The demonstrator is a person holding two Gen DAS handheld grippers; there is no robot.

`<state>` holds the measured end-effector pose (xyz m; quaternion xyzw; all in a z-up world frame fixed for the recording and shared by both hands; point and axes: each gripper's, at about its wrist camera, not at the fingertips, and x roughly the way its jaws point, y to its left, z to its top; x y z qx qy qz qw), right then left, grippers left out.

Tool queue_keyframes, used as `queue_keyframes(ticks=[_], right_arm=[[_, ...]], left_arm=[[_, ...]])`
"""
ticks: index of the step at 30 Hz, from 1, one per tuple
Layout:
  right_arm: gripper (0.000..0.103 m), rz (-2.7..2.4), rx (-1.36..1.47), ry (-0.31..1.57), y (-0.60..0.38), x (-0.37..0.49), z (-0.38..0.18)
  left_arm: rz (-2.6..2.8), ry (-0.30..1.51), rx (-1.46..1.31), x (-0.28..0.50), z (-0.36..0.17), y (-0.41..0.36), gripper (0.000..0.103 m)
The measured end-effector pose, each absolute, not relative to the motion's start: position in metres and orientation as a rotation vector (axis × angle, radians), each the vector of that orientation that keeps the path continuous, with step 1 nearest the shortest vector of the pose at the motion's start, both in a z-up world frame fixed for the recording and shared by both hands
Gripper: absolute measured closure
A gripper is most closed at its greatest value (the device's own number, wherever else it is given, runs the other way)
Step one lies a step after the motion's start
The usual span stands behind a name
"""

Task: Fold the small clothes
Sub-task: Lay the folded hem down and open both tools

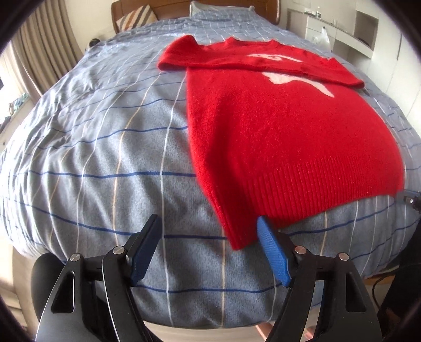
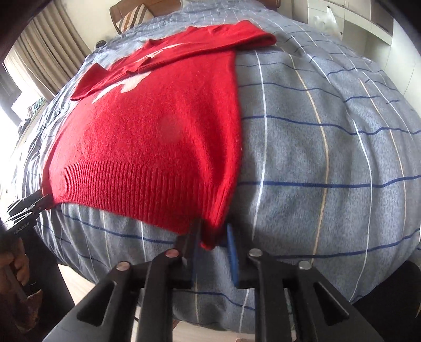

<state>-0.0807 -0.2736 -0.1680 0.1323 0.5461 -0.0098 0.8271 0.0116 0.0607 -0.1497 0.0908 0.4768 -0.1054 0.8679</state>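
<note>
- At the near edge of the bed, the left gripper [image 1: 208,222] is seen with its jaws spread wide; the blue-padded finger lies just beside the near left corner of the red sweater [image 1: 286,131], nothing being held between the fingers.
- The right gripper [image 2: 211,231] is seen with its fingers [image 2: 232,252] standing on either side of the sweater's near right hem corner; a narrow gap remains, so whether the cloth is pinched cannot be told.
- Only in the right wrist view is the left gripper seen from outside, at the far left edge against the opposite hem corner, with part of the person's hand [image 2: 15,265] below it. The left wrist view shows only a small piece of the right gripper at its right border.
- Both grippers are held low, pointed forward along the bed towards the headboard [image 1: 163,9].
- The sweater is laid flat on the blue checked duvet [image 1: 92,147], ribbed hem nearest, sleeves folded across the chest over a white motif [image 1: 294,79].
- Beyond, a striped pillow [image 1: 136,19], curtains [image 1: 39,52] and white shelving [image 1: 355,29] are noted.
</note>
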Motion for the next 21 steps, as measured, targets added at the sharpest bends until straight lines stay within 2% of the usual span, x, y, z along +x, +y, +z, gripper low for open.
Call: queue_keyframes(ticks=[1,3,5,6,8,10,11,13,18,19,21], right_arm=[[0.06,-0.018,0.274,1.18,-0.275,-0.086,-0.166],[0.06,-0.047,0.207,1.175,-0.281,-0.091,-0.15],[0.06,-0.087,0.108,1.092,-0.288,-0.087,-0.117],[0.06,-0.095,0.062,1.045,-0.29,-0.08,-0.099],[0.055,-0.059,-0.026,0.954,-0.284,-0.053,-0.065],[0.05,0.058,-0.081,0.875,-0.267,-0.017,-0.044],[0.045,0.147,-0.104,0.842,-0.255,0.002,-0.041],[0.041,0.274,-0.168,0.826,-0.232,0.039,-0.047],[0.045,0.336,-0.411,0.931,-0.179,0.128,-0.109],[0.049,0.343,-0.444,0.952,-0.176,0.139,-0.122],[0.064,0.341,-0.466,0.998,-0.178,0.154,-0.146]], left_arm=[[-0.215,1.006,0.188,0.01,-0.148,0.064,0.026],[-0.174,0.993,0.163,0.007,-0.138,0.074,0.027],[-0.143,0.948,0.077,0.008,-0.12,0.09,0.026],[-0.121,0.919,0.027,0.012,-0.111,0.097,0.023],[-0.063,0.848,-0.07,0.022,-0.096,0.112,0.017],[0.007,0.777,-0.142,0.034,-0.09,0.122,0.016],[0.037,0.743,-0.162,0.039,-0.091,0.125,0.016],[0.111,0.699,-0.156,0.049,-0.099,0.128,0.016],[0.196,0.733,-0.091,0.049,-0.134,0.141,0.016],[0.204,0.763,-0.094,0.051,-0.136,0.145,0.016],[0.207,0.776,-0.136,0.055,-0.14,0.152,0.016]])
